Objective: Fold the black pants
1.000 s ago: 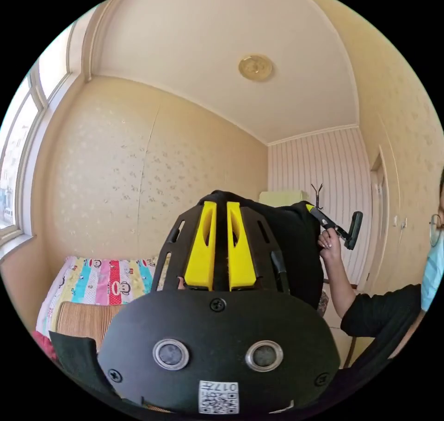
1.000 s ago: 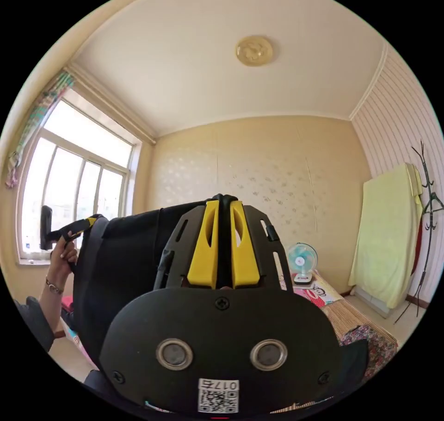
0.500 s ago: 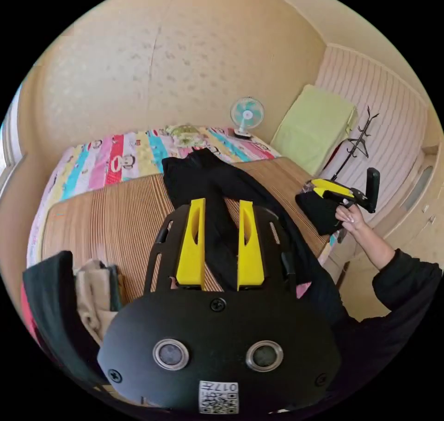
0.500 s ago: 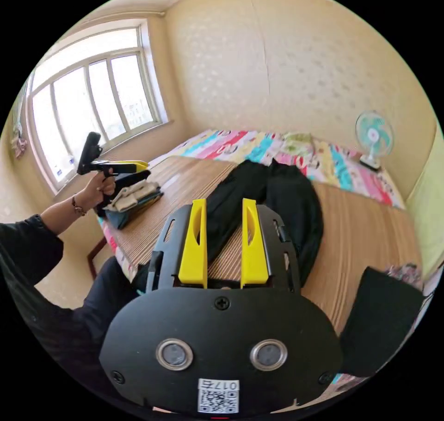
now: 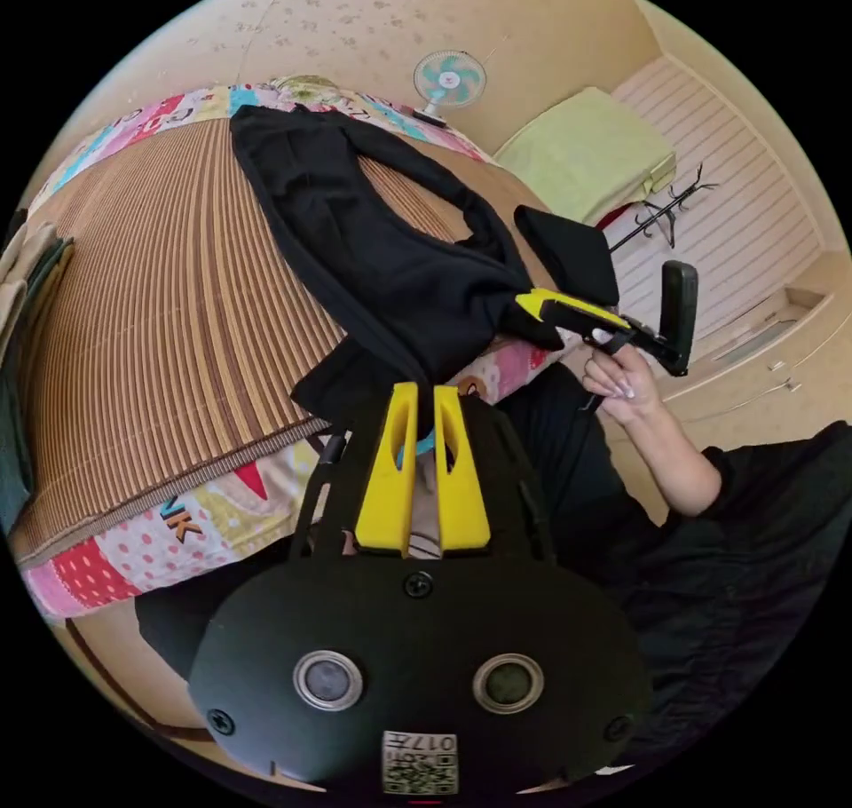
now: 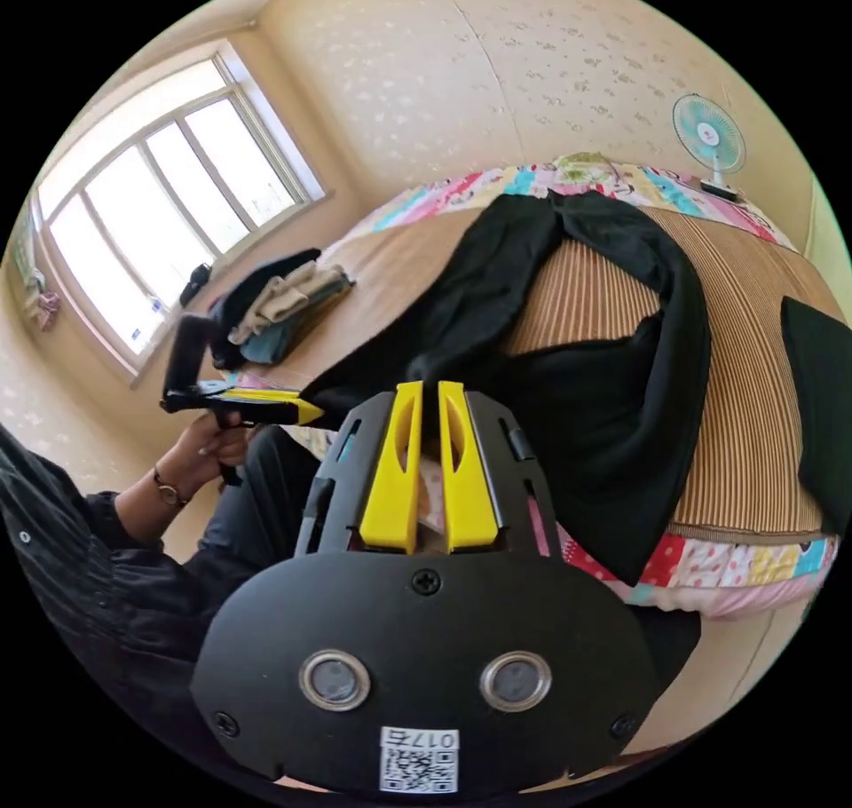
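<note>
The black pants [image 5: 373,240] lie spread on the bed's striped mat [image 5: 160,311], legs running to the far side and the waist end hanging over the near edge. My left gripper [image 5: 417,389] is shut on the near edge of the cloth. In the right gripper view the pants [image 6: 621,400] drape over the mat [image 6: 586,293], and my right gripper [image 6: 424,386] is shut on their edge. The right gripper [image 5: 524,300] appears in the left gripper view, held in a hand and pinching the same edge. The left gripper [image 6: 311,411] sits at the left in the right gripper view.
A folded black garment [image 5: 568,253] lies at one corner of the bed. A pile of folded clothes [image 6: 275,306] sits at the opposite corner near the window [image 6: 151,222]. A small fan [image 5: 448,80] stands at the far side. The person's dark-clothed legs are against the bed edge.
One second ago both grippers held the pants up in the air. Half a second ago the jaws stood open over the pants on the bed. Now both are shut on the near edge.
</note>
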`<action>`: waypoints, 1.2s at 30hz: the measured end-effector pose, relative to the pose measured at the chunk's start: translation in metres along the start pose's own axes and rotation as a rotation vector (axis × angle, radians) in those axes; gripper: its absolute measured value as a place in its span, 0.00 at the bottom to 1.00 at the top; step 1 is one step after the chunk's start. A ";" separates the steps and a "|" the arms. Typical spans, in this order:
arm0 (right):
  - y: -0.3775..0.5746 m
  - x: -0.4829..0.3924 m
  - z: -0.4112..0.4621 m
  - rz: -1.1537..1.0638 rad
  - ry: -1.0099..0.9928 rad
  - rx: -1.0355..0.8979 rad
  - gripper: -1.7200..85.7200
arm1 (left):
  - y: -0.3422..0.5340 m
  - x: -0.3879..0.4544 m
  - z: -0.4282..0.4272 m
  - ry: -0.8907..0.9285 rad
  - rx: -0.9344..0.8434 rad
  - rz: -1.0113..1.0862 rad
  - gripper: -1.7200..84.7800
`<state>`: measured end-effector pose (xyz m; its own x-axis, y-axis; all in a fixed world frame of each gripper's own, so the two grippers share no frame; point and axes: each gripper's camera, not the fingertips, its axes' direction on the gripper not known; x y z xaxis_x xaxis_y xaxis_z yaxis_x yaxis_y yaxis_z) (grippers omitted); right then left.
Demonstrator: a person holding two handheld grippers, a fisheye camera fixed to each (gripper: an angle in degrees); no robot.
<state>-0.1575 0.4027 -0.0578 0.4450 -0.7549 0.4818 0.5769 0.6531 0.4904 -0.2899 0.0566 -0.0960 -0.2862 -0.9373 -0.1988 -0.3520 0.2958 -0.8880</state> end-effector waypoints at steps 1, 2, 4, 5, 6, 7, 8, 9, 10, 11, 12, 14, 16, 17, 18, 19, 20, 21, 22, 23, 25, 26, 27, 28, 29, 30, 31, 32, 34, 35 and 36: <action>-0.010 0.000 -0.026 0.013 -0.086 0.073 0.07 | -0.002 -0.005 -0.016 0.099 0.050 -0.039 0.06; -0.016 0.005 -0.048 0.028 -0.175 0.130 0.07 | -0.002 -0.017 -0.045 0.285 0.140 -0.119 0.06; -0.022 0.015 -0.067 0.040 -0.295 0.153 0.07 | 0.004 -0.035 -0.076 0.459 0.236 -0.205 0.06; -0.024 0.023 -0.066 0.050 -0.334 0.095 0.07 | 0.011 -0.044 -0.091 0.476 0.267 -0.219 0.06; -0.023 0.027 -0.061 0.053 -0.331 0.048 0.07 | 0.017 -0.050 -0.099 0.404 0.248 -0.231 0.07; -0.018 0.034 -0.051 0.056 -0.274 -0.042 0.07 | 0.020 -0.052 -0.101 0.348 0.224 -0.240 0.07; -0.007 0.043 -0.043 0.096 -0.167 -0.097 0.09 | 0.028 -0.054 -0.099 0.222 0.162 -0.263 0.08; 0.000 0.048 -0.041 0.120 -0.106 -0.109 0.10 | 0.037 -0.055 -0.092 0.144 0.094 -0.276 0.08; 0.012 0.058 -0.042 0.169 0.031 -0.112 0.12 | 0.041 -0.054 -0.087 0.126 0.059 -0.281 0.08; 0.024 0.067 -0.047 0.222 0.194 -0.094 0.14 | 0.051 -0.052 -0.077 0.114 0.000 -0.291 0.08; 0.028 0.072 -0.049 0.254 0.275 -0.080 0.14 | 0.060 -0.050 -0.069 0.108 -0.032 -0.308 0.09; 0.040 0.094 -0.046 0.337 0.521 -0.047 0.15 | 0.073 -0.047 -0.058 0.075 -0.051 -0.335 0.09; 0.042 0.119 -0.025 0.372 0.518 -0.148 0.15 | 0.078 -0.045 -0.049 0.064 -0.063 -0.358 0.09; 0.042 0.133 -0.005 0.388 0.386 -0.255 0.13 | 0.076 -0.044 -0.042 0.093 -0.072 -0.365 0.09; 0.042 0.139 0.000 0.414 0.347 -0.271 0.12 | 0.070 -0.041 -0.037 0.134 -0.082 -0.357 0.09; 0.043 0.143 -0.004 0.431 0.266 -0.232 0.09 | 0.066 -0.039 -0.036 0.151 -0.086 -0.348 0.09; 0.042 0.145 -0.018 0.435 0.206 -0.208 0.07 | 0.057 -0.033 -0.037 0.163 -0.083 -0.327 0.09; 0.041 0.145 -0.030 0.424 0.128 -0.168 0.07 | 0.048 -0.025 -0.043 0.156 -0.068 -0.296 0.09; 0.043 0.146 -0.066 0.405 -0.102 -0.001 0.06 | 0.043 -0.021 -0.046 0.152 -0.061 -0.279 0.09; 0.051 0.150 -0.103 0.404 -0.275 0.152 0.06 | 0.035 -0.014 -0.053 0.143 -0.051 -0.249 0.09; 0.067 0.158 -0.149 0.403 -0.356 0.256 0.06 | 0.026 -0.005 -0.062 0.135 -0.048 -0.212 0.09; 0.082 0.164 -0.173 0.397 -0.327 0.273 0.06 | 0.021 0.000 -0.065 0.132 -0.056 -0.195 0.09; 0.090 0.167 -0.181 0.396 -0.296 0.265 0.06 | 0.018 0.004 -0.065 0.131 -0.068 -0.176 0.09; 0.108 0.176 -0.190 0.393 -0.200 0.215 0.05 | 0.016 0.005 -0.064 0.131 -0.073 -0.165 0.09; 0.128 0.190 -0.187 0.434 -0.060 0.119 0.05 | 0.013 0.009 -0.062 0.126 -0.080 -0.143 0.10; 0.139 0.201 -0.183 0.483 0.025 0.061 0.05 | 0.011 0.012 -0.057 0.121 -0.083 -0.121 0.10; 0.160 0.218 -0.173 0.551 0.098 -0.017 0.05 | 0.009 0.013 -0.053 0.123 -0.085 -0.112 0.10; 0.174 0.228 -0.165 0.585 0.045 -0.035 0.05 | 0.004 0.016 -0.046 0.137 -0.091 -0.102 0.10; 0.178 0.218 -0.163 0.577 -0.002 0.011 0.05 | -0.007 0.024 -0.033 0.177 -0.100 -0.084 0.11; 0.168 0.197 -0.165 0.505 -0.001 0.037 0.05 | -0.018 0.033 -0.023 0.191 -0.112 -0.067 0.12; 0.161 0.184 -0.165 0.467 0.007 0.045 0.05 | -0.030 0.044 -0.014 0.177 -0.128 -0.055 0.15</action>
<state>0.1299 0.3586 -0.0097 0.6547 -0.3800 0.6534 0.2839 0.9248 0.2534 -0.3045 0.0091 -0.0721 -0.4112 -0.9092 -0.0662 -0.4781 0.2769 -0.8335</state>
